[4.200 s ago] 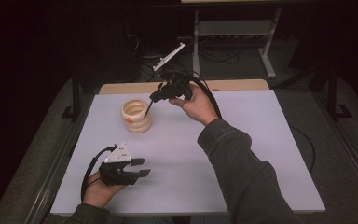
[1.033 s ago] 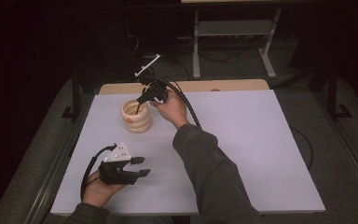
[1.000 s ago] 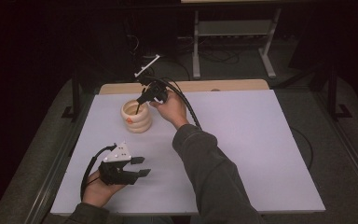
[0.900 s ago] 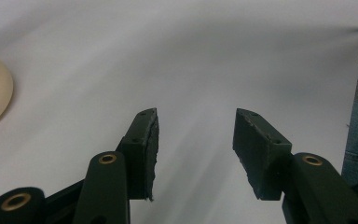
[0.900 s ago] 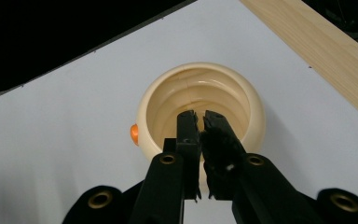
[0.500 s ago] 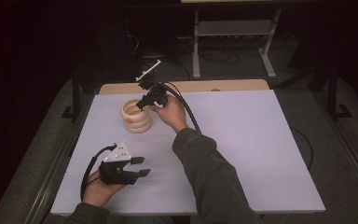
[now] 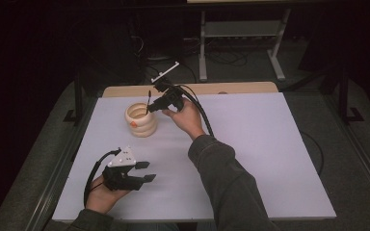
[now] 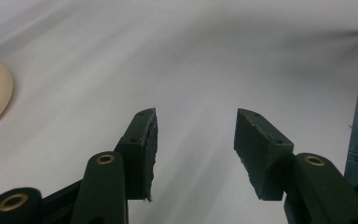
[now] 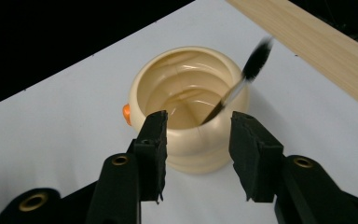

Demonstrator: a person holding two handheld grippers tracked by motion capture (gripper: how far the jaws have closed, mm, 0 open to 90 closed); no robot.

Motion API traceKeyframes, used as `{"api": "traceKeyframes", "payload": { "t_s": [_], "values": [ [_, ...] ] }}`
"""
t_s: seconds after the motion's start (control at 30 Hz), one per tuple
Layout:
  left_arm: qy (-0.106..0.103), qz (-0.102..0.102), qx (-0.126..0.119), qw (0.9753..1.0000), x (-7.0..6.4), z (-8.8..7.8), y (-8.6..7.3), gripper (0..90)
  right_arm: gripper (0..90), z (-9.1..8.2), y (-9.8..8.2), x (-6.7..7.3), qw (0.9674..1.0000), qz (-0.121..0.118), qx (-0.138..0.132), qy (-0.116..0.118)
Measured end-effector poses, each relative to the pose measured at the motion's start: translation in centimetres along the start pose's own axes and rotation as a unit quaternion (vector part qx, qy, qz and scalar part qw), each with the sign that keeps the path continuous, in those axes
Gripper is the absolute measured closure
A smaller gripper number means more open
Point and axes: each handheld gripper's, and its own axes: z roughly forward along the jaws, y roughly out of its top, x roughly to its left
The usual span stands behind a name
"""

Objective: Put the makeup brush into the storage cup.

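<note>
Cream ribbed pot (image 9: 191, 112), brush (image 9: 242, 81) inside

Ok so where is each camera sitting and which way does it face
High view: above the person's side, looking forward and down on the table; both forearms, left gripper, right gripper.
Left gripper view: on the left gripper, along its open jaws over the table.
Right gripper view: on the right gripper, jaws just opened, facing the pot holding a brush.
All three share the pot.

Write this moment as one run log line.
right gripper: just opened, empty | thin black-tipped brush: leaning in cream ribbed pot | left gripper: open
</note>
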Motion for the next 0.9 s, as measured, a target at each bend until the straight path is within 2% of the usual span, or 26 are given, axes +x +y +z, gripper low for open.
{"api": "traceKeyframes", "payload": {
  "t_s": [0.17,0.27,0.33,0.37,0.4,0.5,0.57,0.9],
  "values": [
    [0.0,0.0,-0.001,1.0,0.0,-0.1,0.0,48.8,51.8,-0.9,-0.9,-0.1,0.9999,0.006,-0.011,0.007],
    [0.0,-0.002,-0.001,1.0,-0.1,0.0,0.0,48.7,51.0,-1.3,-1.4,-0.3,0.9999,-0.007,-0.009,0.004],
    [0.0,-0.002,0.0,1.0,-0.1,0.0,0.0,48.4,50.7,-1.4,-1.5,-0.2,0.9999,0.0,-0.013,0.005],
    [0.0,-0.004,-0.001,1.0,0.0,0.0,0.0,48.3,50.0,-1.8,-1.8,-0.4,0.9998,-0.011,-0.014,0.002],
    [0.001,-0.004,-0.001,1.0,0.0,0.0,0.0,48.1,49.1,-1.9,-2.0,-0.3,0.9999,-0.001,-0.015,0.003],
    [0.002,-0.001,0.0,1.0,0.0,-0.1,0.0,47.5,47.4,-2.4,-2.5,-0.6,0.9997,-0.004,-0.023,0.005],
    [0.002,-0.001,0.001,1.0,0.1,-0.1,0.0,46.9,46.0,-2.7,-2.9,-0.6,0.9996,0.007,-0.026,0.008],
    [0.006,-0.007,-0.002,1.0,0.0,0.0,0.0,44.7,41.2,-4.1,-5.0,-1.6,0.9995,0.007,-0.032,-0.001]
  ]
}}
